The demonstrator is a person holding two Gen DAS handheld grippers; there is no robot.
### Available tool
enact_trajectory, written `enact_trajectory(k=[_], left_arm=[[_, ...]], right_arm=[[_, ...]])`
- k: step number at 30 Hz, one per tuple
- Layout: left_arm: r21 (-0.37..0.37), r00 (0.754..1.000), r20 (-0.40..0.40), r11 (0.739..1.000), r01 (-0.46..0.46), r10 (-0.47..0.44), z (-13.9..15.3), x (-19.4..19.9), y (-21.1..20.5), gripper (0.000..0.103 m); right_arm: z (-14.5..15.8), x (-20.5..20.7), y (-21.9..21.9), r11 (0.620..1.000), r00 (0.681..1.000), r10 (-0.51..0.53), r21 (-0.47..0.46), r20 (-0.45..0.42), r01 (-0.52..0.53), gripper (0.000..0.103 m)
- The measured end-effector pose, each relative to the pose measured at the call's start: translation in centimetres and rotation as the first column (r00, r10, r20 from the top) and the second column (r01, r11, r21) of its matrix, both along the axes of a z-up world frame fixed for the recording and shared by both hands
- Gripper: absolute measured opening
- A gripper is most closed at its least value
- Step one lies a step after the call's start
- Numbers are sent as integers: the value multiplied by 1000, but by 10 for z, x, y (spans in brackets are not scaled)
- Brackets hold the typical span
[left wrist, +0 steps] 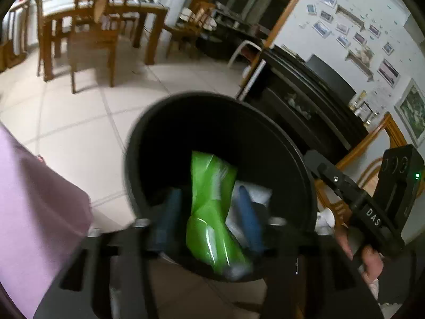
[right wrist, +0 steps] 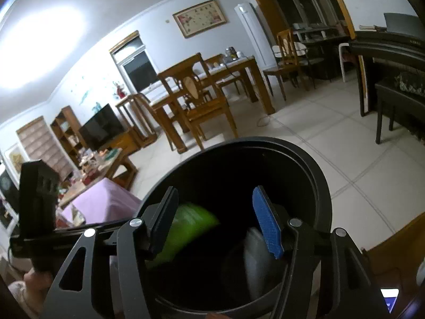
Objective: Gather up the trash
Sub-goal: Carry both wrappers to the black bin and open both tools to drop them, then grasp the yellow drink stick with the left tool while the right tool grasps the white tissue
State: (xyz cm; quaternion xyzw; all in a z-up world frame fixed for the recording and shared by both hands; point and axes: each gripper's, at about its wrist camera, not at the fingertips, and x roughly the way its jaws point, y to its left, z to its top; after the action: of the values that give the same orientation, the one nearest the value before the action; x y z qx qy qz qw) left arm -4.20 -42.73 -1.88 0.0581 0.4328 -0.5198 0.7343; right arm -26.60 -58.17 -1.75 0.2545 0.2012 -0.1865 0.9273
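A round black bin (left wrist: 159, 122) stands on the tiled floor, and both grippers hang over its mouth. My left gripper (left wrist: 209, 220) is open. A crumpled green plastic wrapper (left wrist: 209, 207) lies blurred between its blue pads (left wrist: 170, 218) without being pressed by them, inside the bin. A white scrap (left wrist: 257, 194) shows beside it. In the right wrist view my right gripper (right wrist: 215, 220) is open above the bin (right wrist: 265, 143). The green wrapper (right wrist: 191, 226) and a blurred whitish piece (right wrist: 255, 257) sit below its fingers, loose in the bin.
A table with a purple cloth (right wrist: 103, 204) stands close to the bin's left. Wooden dining table and chairs (right wrist: 202, 93) are farther back on the tiled floor (right wrist: 332, 138). A black piano with its stool (right wrist: 393, 79) is at the right.
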Motion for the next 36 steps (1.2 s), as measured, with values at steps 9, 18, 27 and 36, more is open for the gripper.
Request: enact_trajectory(k=[9, 18, 27, 36], left_arm=[[-95, 992, 53, 989, -111, 116, 36, 2, 80, 75], [-81, 897, 125, 905, -417, 424, 51, 23, 251, 75], [117, 819, 149, 812, -571, 554, 13, 31, 372, 75], [211, 863, 176, 838, -503, 474, -21, 35, 348, 74]], right_arm=[[30, 42, 55, 992, 993, 114, -54, 1, -114, 66], [56, 144, 193, 881, 888, 458, -106, -48, -461, 74], [45, 242, 354, 689, 693, 693, -101, -202, -718, 82], [8, 304, 415, 684, 653, 658, -65, -376, -727, 82]])
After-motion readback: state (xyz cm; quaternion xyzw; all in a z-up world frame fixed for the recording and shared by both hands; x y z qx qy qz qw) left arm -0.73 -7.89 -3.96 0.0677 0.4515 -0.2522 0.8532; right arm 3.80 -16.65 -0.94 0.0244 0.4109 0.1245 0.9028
